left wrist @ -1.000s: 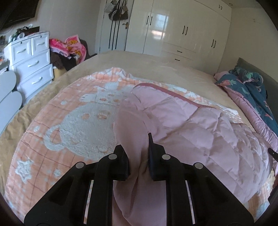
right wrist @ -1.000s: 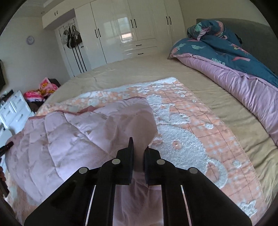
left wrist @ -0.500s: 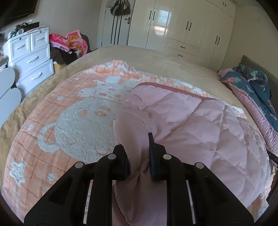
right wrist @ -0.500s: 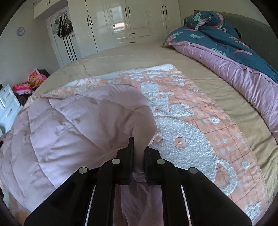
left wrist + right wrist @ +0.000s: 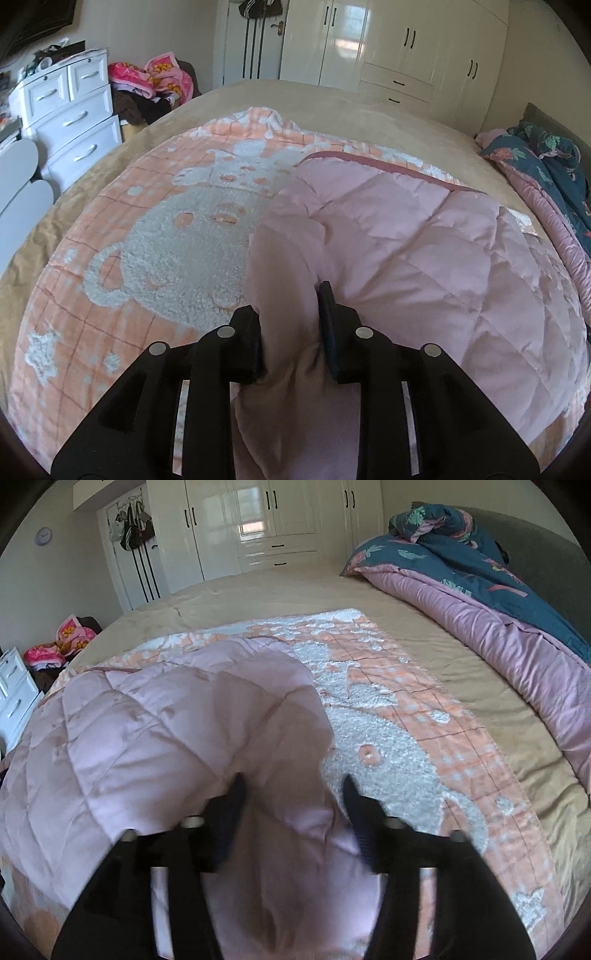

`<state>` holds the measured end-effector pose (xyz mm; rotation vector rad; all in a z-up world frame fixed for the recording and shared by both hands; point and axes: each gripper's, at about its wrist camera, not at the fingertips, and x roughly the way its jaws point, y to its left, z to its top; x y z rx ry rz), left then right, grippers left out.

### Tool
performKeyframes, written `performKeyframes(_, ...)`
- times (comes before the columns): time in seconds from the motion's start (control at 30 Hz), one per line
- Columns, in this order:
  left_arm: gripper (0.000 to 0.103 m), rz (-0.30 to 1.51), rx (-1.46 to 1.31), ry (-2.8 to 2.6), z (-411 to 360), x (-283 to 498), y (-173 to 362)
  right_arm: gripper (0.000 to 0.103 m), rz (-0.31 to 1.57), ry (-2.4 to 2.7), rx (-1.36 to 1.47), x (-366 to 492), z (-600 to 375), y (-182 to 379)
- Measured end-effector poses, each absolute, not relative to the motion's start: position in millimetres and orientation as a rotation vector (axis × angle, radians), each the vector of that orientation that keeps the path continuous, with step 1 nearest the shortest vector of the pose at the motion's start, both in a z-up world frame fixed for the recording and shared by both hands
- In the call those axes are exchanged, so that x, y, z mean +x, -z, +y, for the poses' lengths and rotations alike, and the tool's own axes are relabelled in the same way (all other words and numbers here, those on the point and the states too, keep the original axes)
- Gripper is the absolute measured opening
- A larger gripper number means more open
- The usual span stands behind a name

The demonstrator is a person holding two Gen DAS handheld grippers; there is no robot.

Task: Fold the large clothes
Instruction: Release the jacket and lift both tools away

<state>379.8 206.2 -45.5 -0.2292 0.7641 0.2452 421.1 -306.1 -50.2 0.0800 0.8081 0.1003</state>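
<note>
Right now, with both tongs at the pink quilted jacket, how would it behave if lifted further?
The pink quilted jacket probably lifts floppy: the fabric between the left tongs bunches and droops. Its puffy quilting suggests it is light for its bulk. The right tongs stand wide apart, so that side would likely sag onto the peach blanket.

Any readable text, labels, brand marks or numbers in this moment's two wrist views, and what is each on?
None can be read.
Wall clock: face too small and blurred for numerals.
Pink cartoon blanket on the clutter pile: pictures only, no lettering made out.
Orange fleece blanket: animal and star pattern, no words.
Pink quilted garment: no tag or label showing.
Items on the white dresser: too blurred to tell.
</note>
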Motion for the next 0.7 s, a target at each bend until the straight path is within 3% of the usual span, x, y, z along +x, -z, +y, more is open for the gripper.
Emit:
performKeyframes(0.07,0.021,0.770,-0.239,-0.249,208,377,43,0.077,0.801,-0.118,0.123,412,-312,46)
performKeyframes(0.17,0.033,0.770,-0.236,-0.259,206,371,38,0.086,0.781,-0.149,0.176,398,-320,39)
performKeyframes(0.33,0.065,0.744,-0.234,-0.255,197,356,20,0.089,0.732,-0.202,0.197,370,-319,18)
performKeyframes(0.4,0.069,0.735,-0.239,-0.243,194,349,13,0.098,0.703,-0.222,0.210,358,-318,7)
performKeyframes(0.5,0.091,0.718,-0.255,-0.228,187,337,1,0.099,0.660,-0.247,0.224,343,-317,-7)
performKeyframes(0.7,0.094,0.680,-0.277,-0.187,174,312,-22,0.099,0.590,-0.281,0.223,314,-314,-32)
